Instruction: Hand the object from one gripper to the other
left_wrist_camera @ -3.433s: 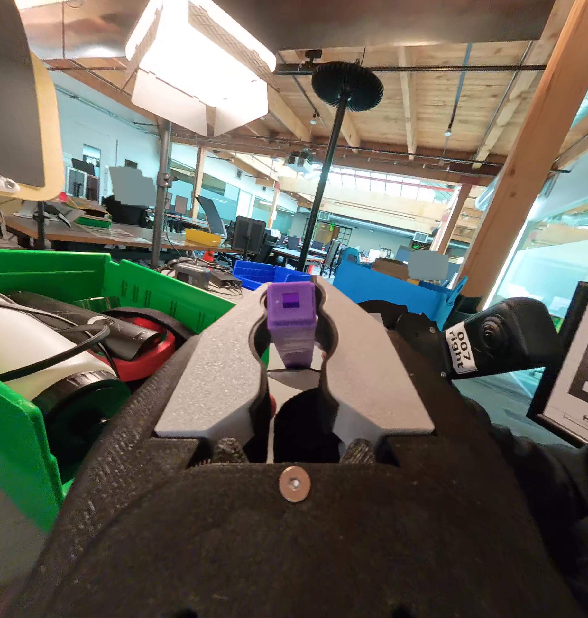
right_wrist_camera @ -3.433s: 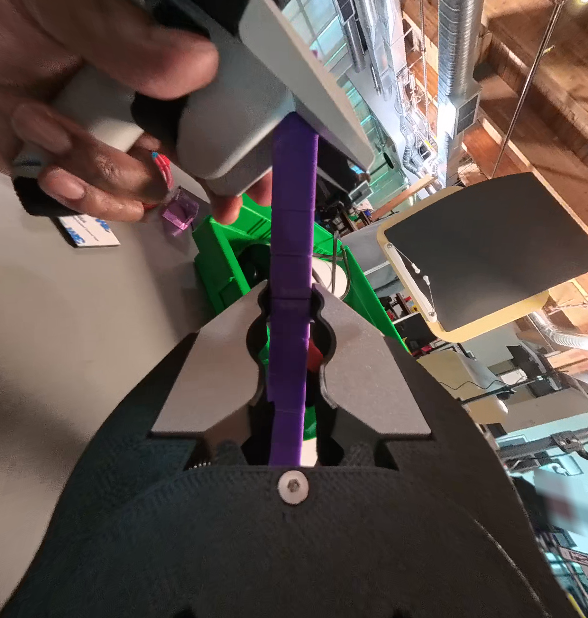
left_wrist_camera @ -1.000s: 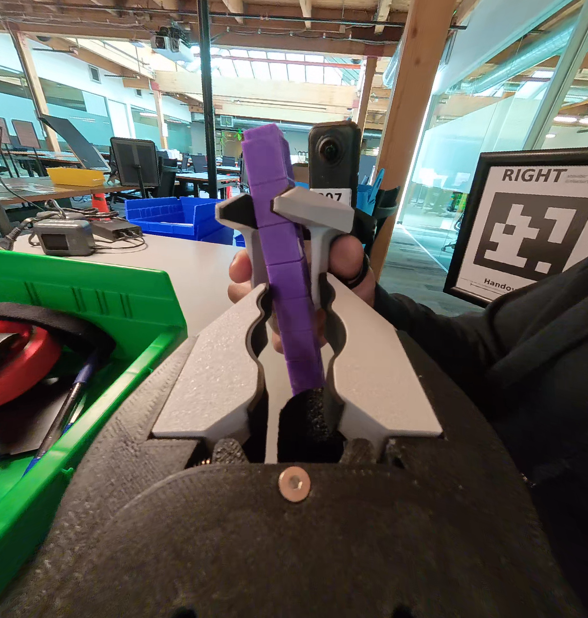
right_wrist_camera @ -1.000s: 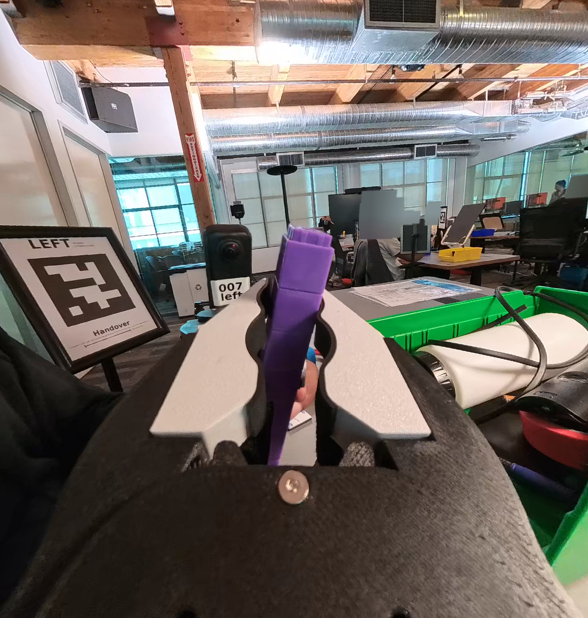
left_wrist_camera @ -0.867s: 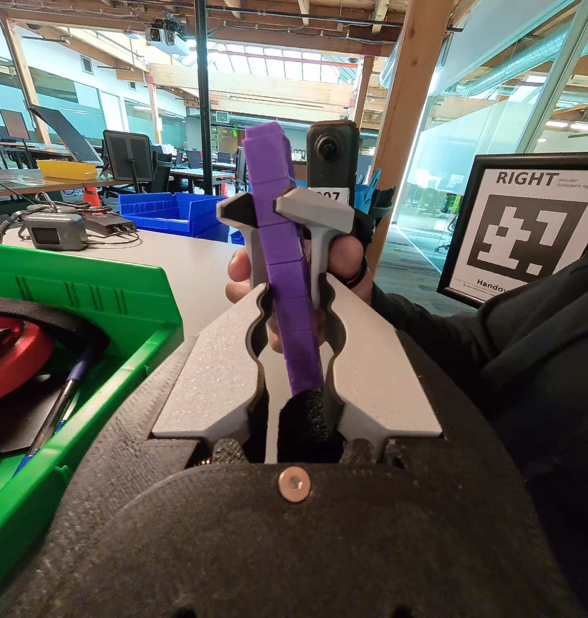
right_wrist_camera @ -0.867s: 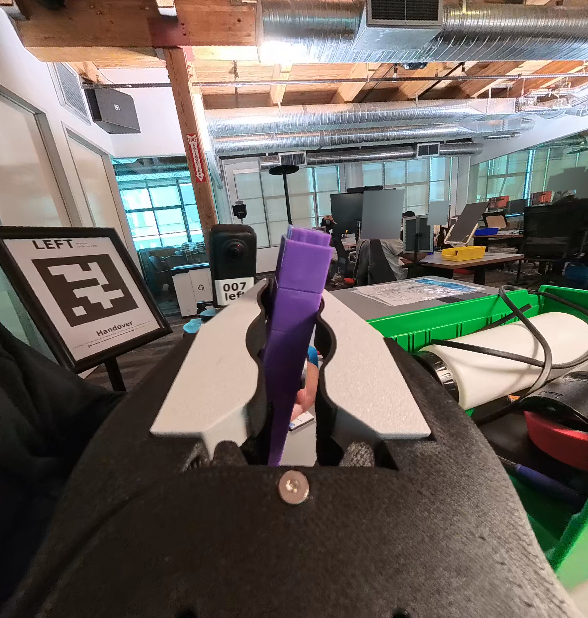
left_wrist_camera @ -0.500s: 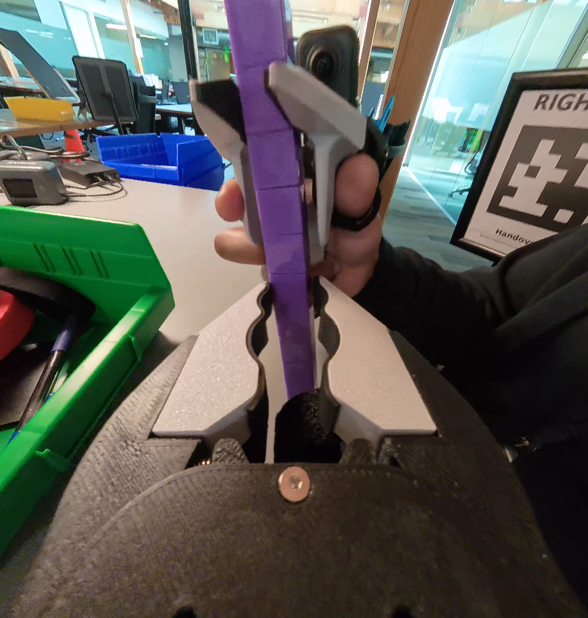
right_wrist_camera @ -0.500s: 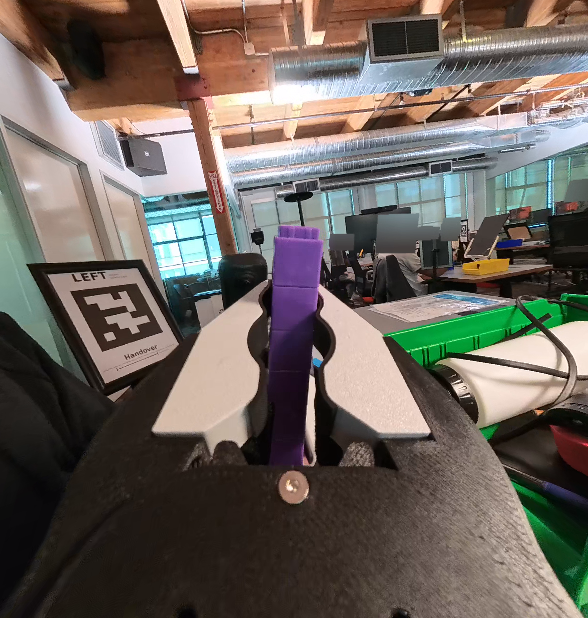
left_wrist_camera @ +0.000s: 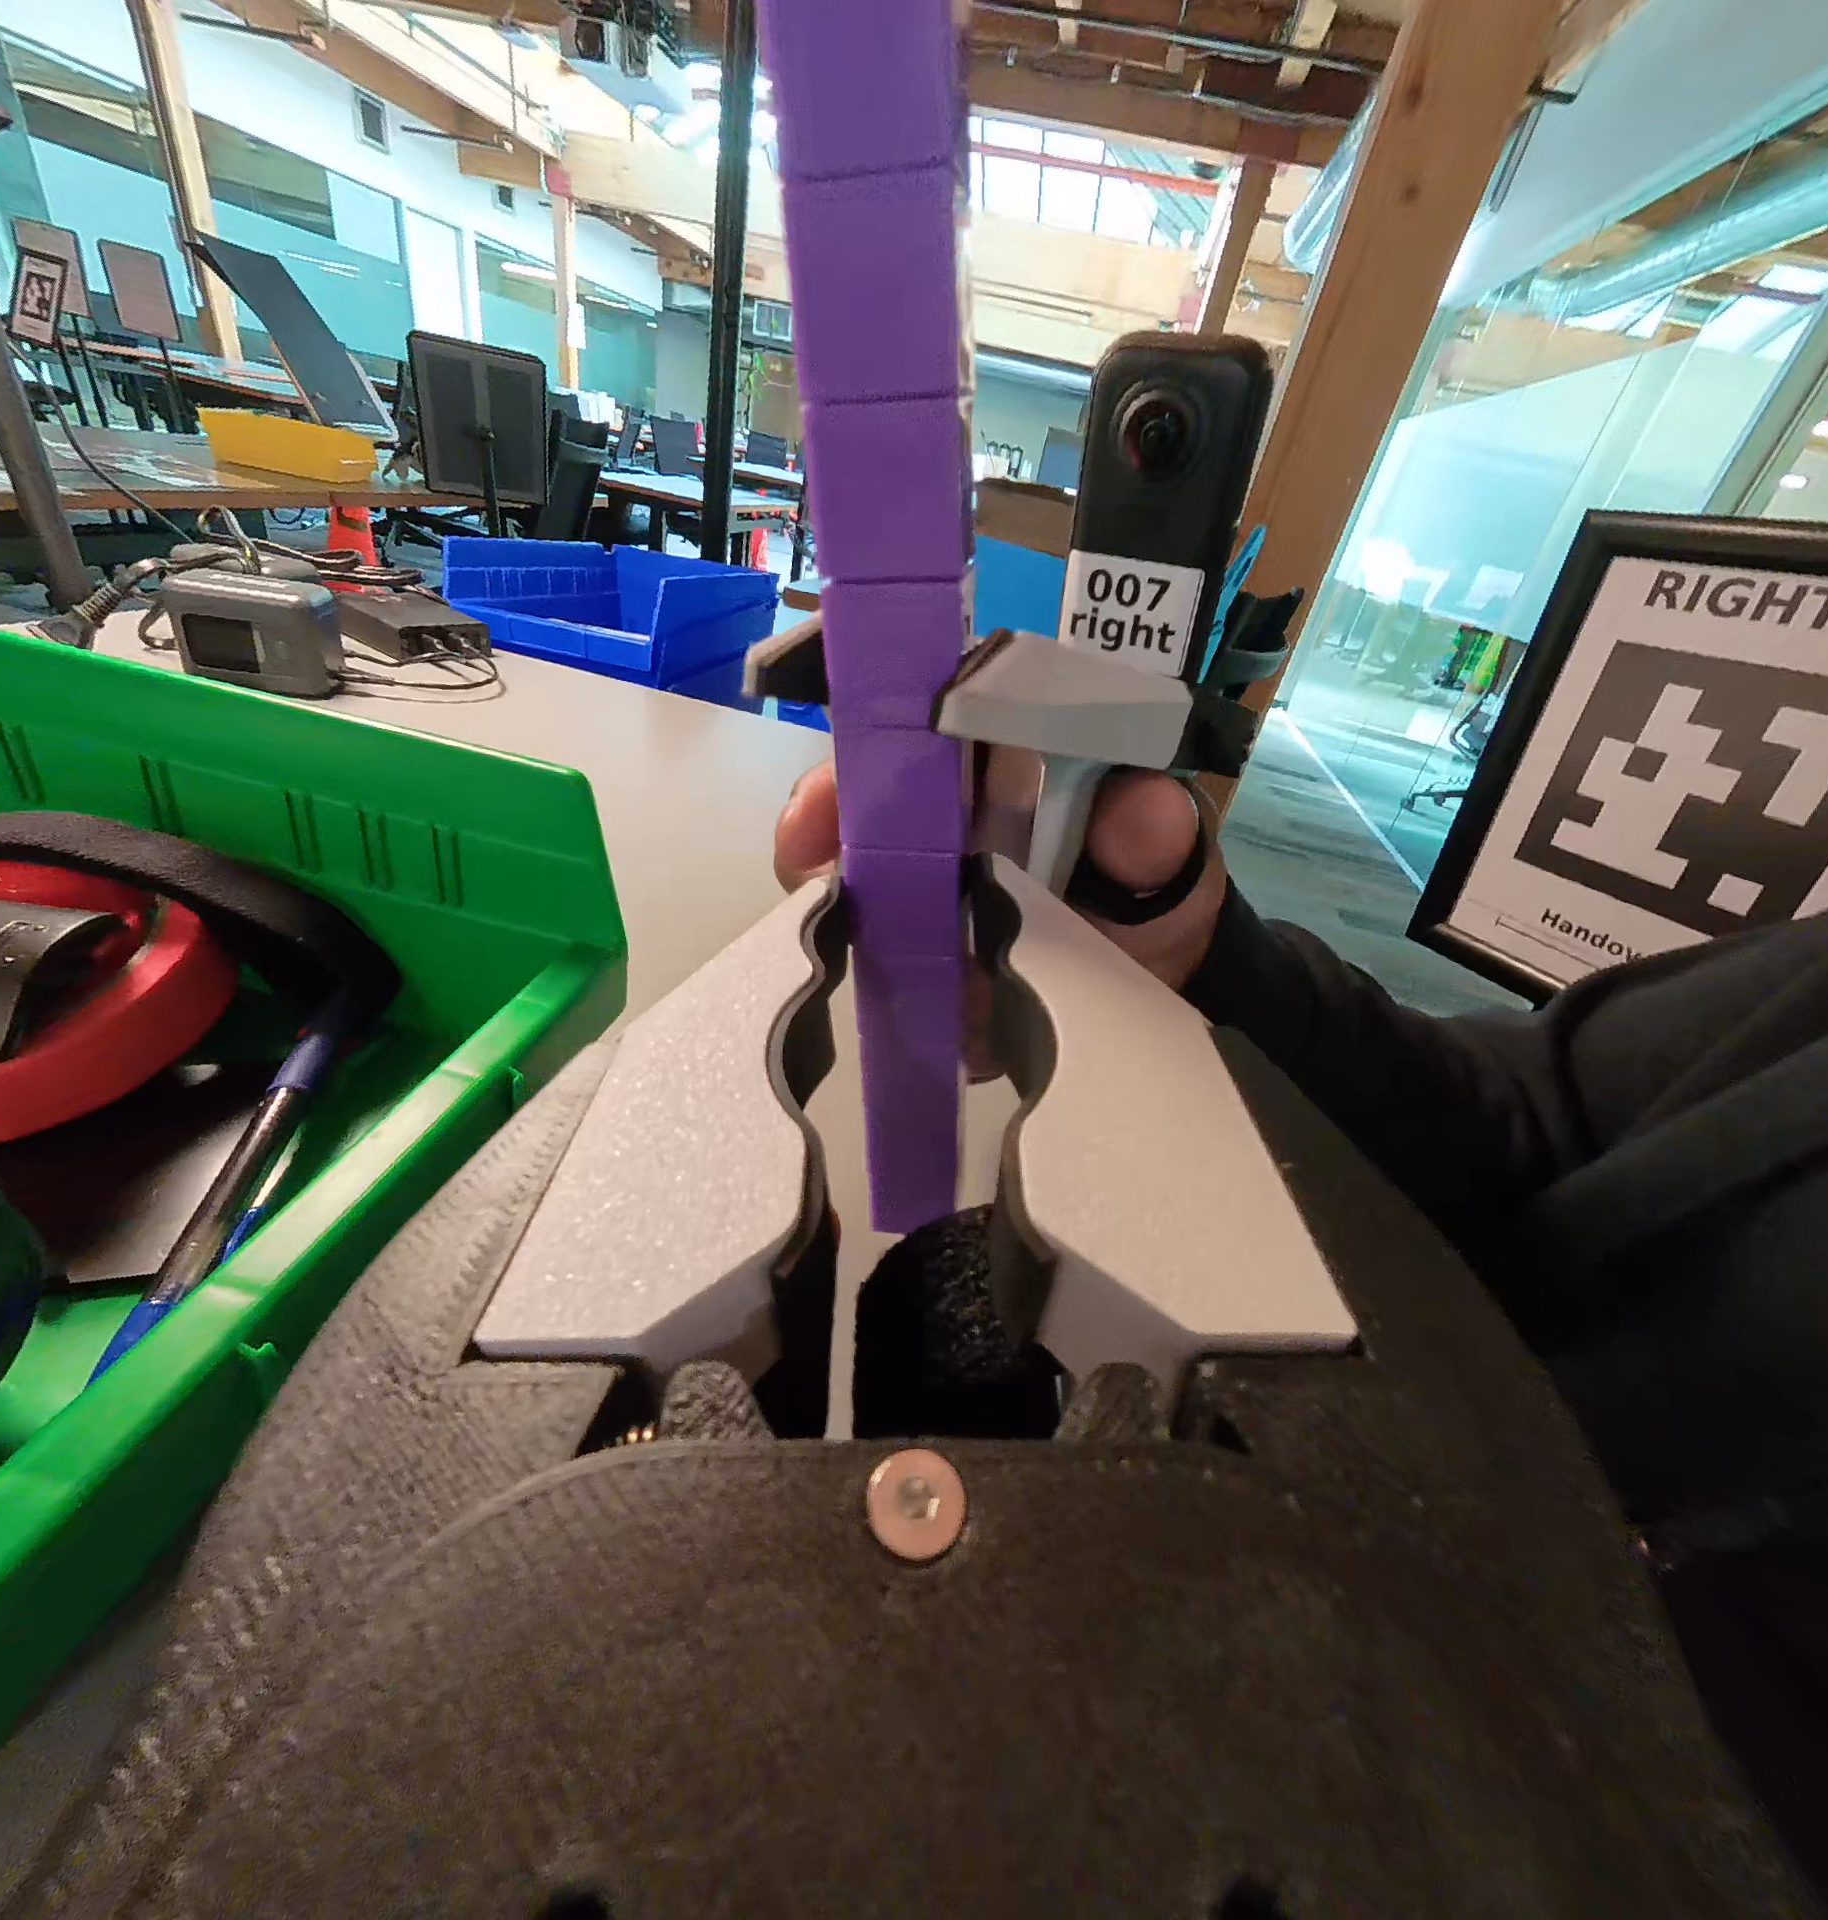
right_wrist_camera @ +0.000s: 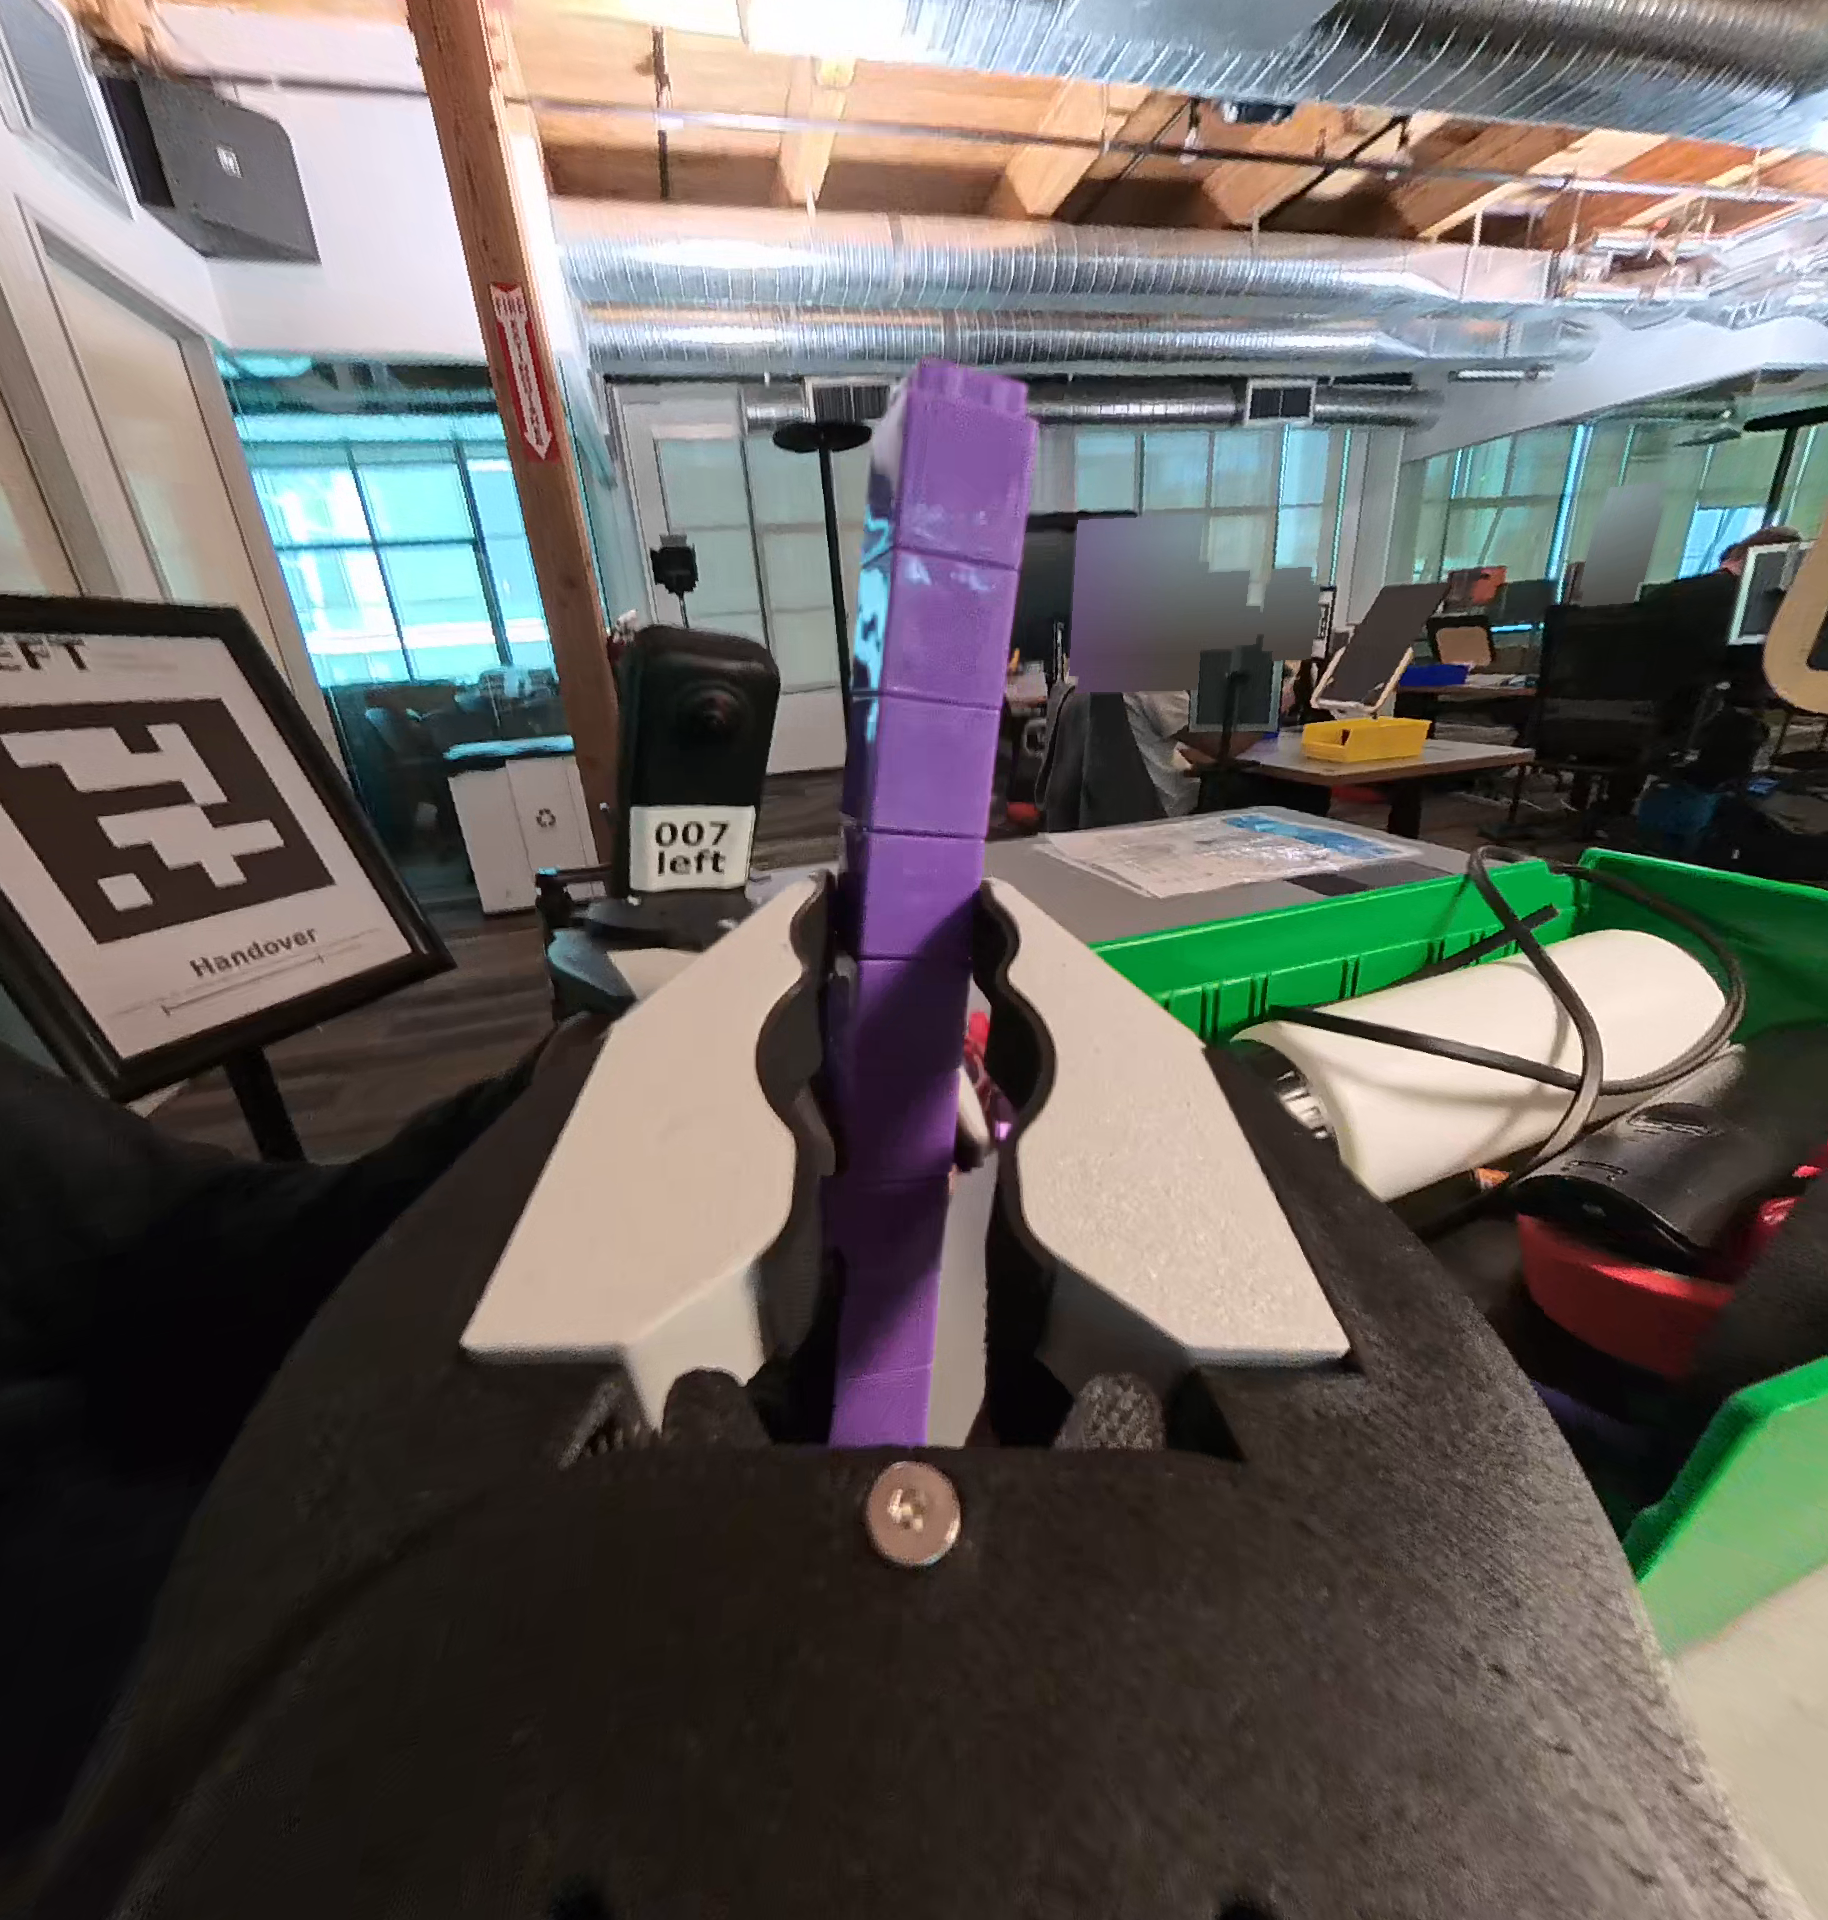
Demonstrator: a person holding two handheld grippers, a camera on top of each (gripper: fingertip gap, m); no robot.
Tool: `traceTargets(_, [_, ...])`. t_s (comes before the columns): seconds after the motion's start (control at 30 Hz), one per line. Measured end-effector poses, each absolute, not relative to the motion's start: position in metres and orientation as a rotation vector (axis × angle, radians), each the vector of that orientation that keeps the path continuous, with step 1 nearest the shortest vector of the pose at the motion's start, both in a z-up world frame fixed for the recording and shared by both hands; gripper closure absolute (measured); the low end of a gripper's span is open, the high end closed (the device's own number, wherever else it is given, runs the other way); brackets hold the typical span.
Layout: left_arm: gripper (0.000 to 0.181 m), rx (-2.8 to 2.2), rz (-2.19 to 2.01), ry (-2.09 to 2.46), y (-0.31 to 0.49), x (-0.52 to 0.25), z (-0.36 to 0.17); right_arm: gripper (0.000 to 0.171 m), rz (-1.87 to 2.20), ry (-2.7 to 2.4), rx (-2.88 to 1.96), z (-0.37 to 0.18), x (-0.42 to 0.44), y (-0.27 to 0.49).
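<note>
- Where the two grippers meet, a purple block stick [left_wrist_camera: 894,582] is seen standing nearly upright, passing through both sets of fingers.
- Seen from the left wrist, the left gripper [left_wrist_camera: 905,935] has its grey fingers [left_wrist_camera: 671,1164] set narrowly around the stick's lower end; its left tip touches the stick, while a thin gap is seen at the right tip, so a firm hold cannot be told.
- At 12 o'clock from it, the right gripper [left_wrist_camera: 894,681] is closed on the stick's middle, held by a hand [left_wrist_camera: 1149,862] in a dark sleeve.
- Seen from the right wrist, the right gripper [right_wrist_camera: 910,920] is clamped on the stick [right_wrist_camera: 925,790], which rises towards 12 o'clock above the fingertips.
- A green bin [left_wrist_camera: 266,769] is seen at 9 o'clock in the left wrist view, with a red ring [left_wrist_camera: 89,1008] and a blue pen [left_wrist_camera: 214,1205] inside.
- A framed black-and-white marker sign [left_wrist_camera: 1699,748] stands at 3 o'clock.
- A white cylinder [right_wrist_camera: 1461,1049] wrapped by a black cable [right_wrist_camera: 1575,987] lies in the bin [right_wrist_camera: 1336,956] at 3 o'clock in the right wrist view.
</note>
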State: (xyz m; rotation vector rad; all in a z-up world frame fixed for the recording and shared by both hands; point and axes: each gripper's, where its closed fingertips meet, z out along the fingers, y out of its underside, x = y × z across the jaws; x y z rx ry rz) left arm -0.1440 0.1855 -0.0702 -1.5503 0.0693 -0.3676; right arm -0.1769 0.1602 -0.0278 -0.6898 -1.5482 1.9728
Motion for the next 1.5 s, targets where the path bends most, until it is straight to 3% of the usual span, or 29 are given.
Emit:
traceTargets(0.07, [0.146, -1.564, -0.362, 0.062, 0.188, -0.144, -0.073, 0.144, 2.041, -1.502, -0.680, -0.020, -0.173, 0.162])
traceTargets(0.17, [0.158, -1.575, -0.355, 0.103, 0.188, -0.138, -0.075, 0.143, 2.081, -1.476, -0.681, -0.016, -0.172, 0.163])
traceTargets(0.33, [0.158, -1.442, -0.382, 0.031, 0.179, -0.152, -0.053, 0.122, 1.995, -1.597, -0.702, -0.031, -0.174, 0.161])
traceTargets(0.5, [0.159, -1.364, -0.365, -0.019, 0.173, -0.163, -0.041, 0.120, 1.888, -1.785, -0.683, -0.054, -0.170, 0.154])
traceTargets(0.57, [0.159, -1.326, -0.364, -0.036, 0.170, -0.167, -0.035, 0.125, 1.849, -1.825, -0.668, -0.060, -0.170, 0.151])
traceTargets(0.63, [0.159, -1.307, -0.380, -0.038, 0.167, -0.168, -0.032, 0.144, 1.829, -1.859, -0.653, -0.065, -0.168, 0.146])
traceTargets(0.73, [0.159, -1.302, -0.413, -0.040, 0.168, -0.165, -0.032, 0.145, 1.770, -1.854, -0.639, -0.067, -0.171, 0.148])
traceTargets(0.83, [0.141, -1.313, -0.395, -0.031, 0.171, -0.162, -0.033, 0.146, 1.833, -1.796, -0.624, -0.056, -0.168, 0.150])
traceTargets(0.97, [0.155, -1.337, -0.325, -0.021, 0.173, -0.164, -0.037, 0.145, 1.829, -1.797, -0.639, -0.057, -0.169, 0.150])
traceTargets(1.07, [0.158, -1.286, -0.287, -0.112, 0.170, -0.181, -0.032, 0.129, 1.679, -1.749, -0.623, -0.058, -0.178, 0.154])
traceTargets(1.2, [0.158, -1.197, -0.247, -0.201, 0.159, -0.200, -0.022, 0.120, 1.453, -1.705, -0.531, -0.060, -0.185, 0.155])
traceTargets(1.37, [0.158, -1.108, -0.340, -0.306, 0.151, -0.216, -0.018, 0.114, 1.110, -1.618, -0.386, -0.064, -0.194, 0.156])
traceTargets(1.5, [0.158, -1.105, -0.411, -0.301, 0.156, -0.209, -0.020, 0.125, 0.924, -1.530, -0.341, -0.063, -0.202, 0.158])
